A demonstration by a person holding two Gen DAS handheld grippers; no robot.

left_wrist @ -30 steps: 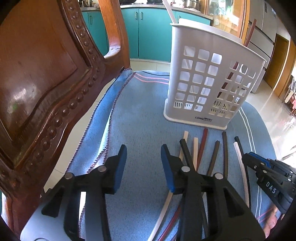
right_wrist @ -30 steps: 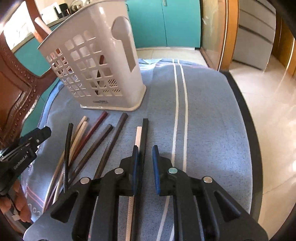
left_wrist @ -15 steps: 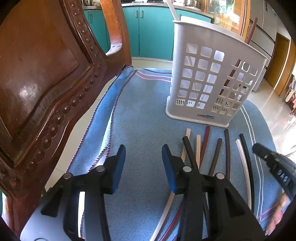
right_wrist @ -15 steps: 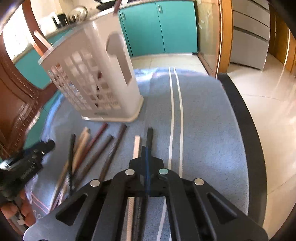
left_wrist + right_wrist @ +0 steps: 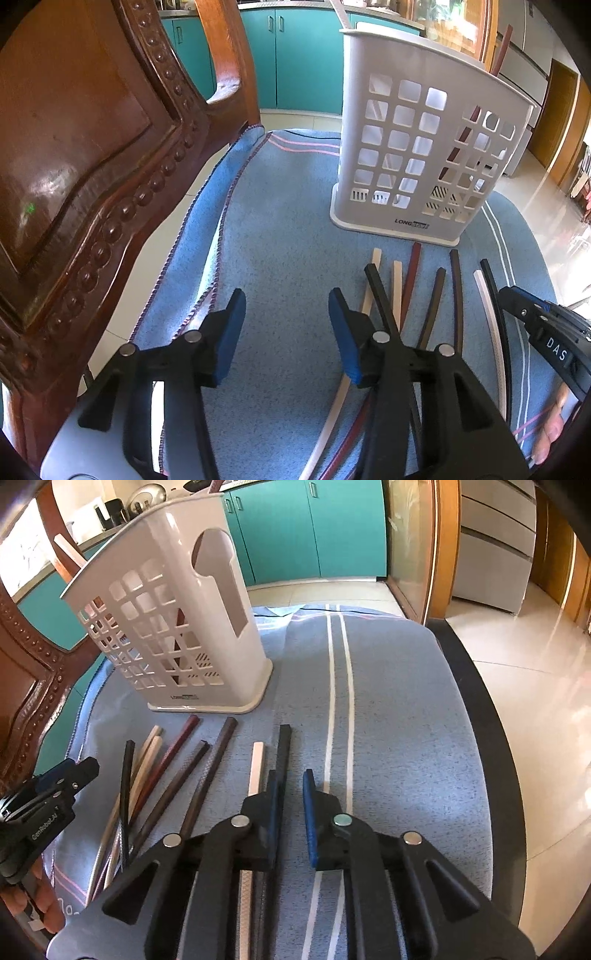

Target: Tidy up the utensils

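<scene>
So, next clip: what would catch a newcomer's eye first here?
The tall white slotted holder standing on the blue towel, a few sticks already leaning inside it. In front of it, loose chopsticks in black, brown, red and cream lie fanned out. A carved wooden chair looms at the left.

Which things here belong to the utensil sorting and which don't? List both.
Part of the job:
chopsticks on the cloth
white basket
left tongs
right tongs

Just lying about:
blue cloth
wooden chair
teal cabinets
</scene>
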